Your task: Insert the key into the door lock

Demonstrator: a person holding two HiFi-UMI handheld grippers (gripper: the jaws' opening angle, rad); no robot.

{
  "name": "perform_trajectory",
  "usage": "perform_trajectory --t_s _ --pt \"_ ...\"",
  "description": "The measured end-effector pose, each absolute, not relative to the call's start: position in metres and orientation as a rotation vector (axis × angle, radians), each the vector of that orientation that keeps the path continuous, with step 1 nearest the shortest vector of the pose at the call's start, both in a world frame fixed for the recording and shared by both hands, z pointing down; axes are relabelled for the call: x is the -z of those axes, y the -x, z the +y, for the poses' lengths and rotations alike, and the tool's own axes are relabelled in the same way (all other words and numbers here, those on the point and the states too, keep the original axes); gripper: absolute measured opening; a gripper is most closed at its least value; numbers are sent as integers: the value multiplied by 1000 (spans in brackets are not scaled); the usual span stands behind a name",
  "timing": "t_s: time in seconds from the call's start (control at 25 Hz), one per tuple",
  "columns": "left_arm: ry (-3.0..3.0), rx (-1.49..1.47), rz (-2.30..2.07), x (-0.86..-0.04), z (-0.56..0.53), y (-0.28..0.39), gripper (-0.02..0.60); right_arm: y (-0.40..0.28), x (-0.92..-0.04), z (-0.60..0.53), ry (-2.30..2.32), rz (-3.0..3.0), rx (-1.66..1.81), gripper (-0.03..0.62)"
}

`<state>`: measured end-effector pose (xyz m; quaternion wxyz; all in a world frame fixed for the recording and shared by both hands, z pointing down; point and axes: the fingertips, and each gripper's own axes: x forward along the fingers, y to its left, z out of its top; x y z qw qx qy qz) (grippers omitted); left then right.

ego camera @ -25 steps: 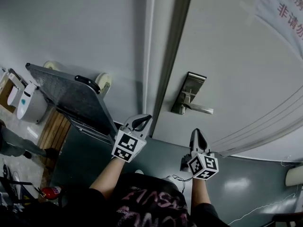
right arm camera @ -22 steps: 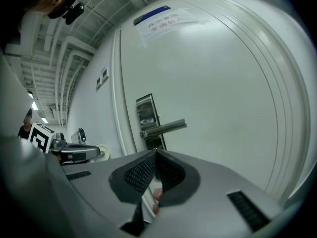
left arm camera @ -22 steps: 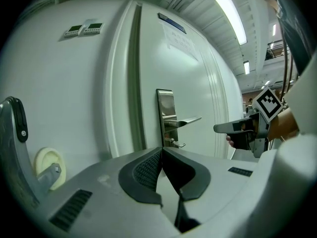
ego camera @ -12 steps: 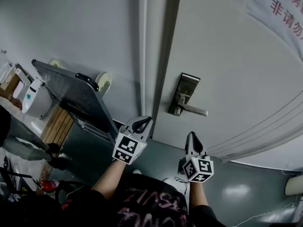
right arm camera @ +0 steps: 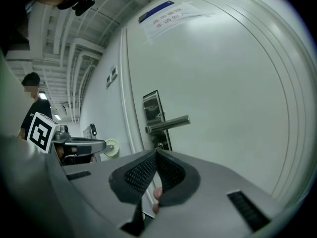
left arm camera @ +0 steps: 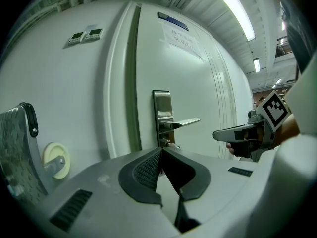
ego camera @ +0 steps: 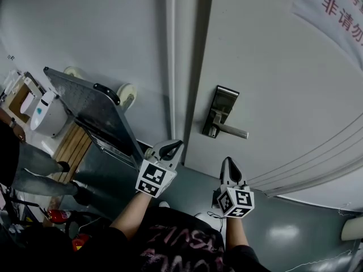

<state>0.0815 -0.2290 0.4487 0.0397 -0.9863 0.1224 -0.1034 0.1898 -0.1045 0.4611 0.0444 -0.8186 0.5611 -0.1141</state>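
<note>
The door lock (ego camera: 221, 109), a steel plate with a lever handle (ego camera: 233, 132), sits on the white door (ego camera: 283, 84) near its left edge, above both grippers and apart from them. At the far left a flat trolley (ego camera: 91, 109) leans on the wall. The left gripper (ego camera: 173, 145) has its jaws pressed together (nothing shows between them). The right gripper (ego camera: 229, 162) is clenched too, with its tips toward the door.

Pale wall (ego camera: 85, 27), glossy grey floor (ego camera: 283, 231), upended platform cart (ego camera: 85, 103), ceiling striplight (left arm camera: 237, 9).
</note>
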Motion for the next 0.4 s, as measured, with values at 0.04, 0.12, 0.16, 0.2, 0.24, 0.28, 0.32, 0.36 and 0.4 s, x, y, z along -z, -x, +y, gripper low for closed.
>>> perform_trajectory --t_s 0.04,0.12,0.16,0.2,0.24,0.28,0.32,0.36,0.4 --pt "3022 318 375 -449 -229 -81 12 -189 -461 -105 2501 1717 347 63" --pt "3021 320 377 -449 -228 -81 12 -189 -461 -106 2502 1724 344 63" --pt "3020 320 379 -450 -229 -80 12 -188 -461 -106 2500 1725 344 63" --pt "3020 319 382 -449 -229 -80 14 -189 -461 -106 2499 1725 346 63" --pt "3020 318 384 -449 -230 -80 12 -189 -461 -106 2498 1722 348 63" --pt "3020 316 383 -449 -230 -80 12 -189 -461 -106 2499 1718 350 63" --pt "3019 315 381 -448 -230 -80 12 -190 -461 -106 2500 1715 351 63" --pt "3019 313 380 -448 -230 -80 12 -190 -461 -106 2501 1712 352 63" --pt "3019 312 378 -447 -230 -80 14 -191 -461 -106 2503 1709 352 63"
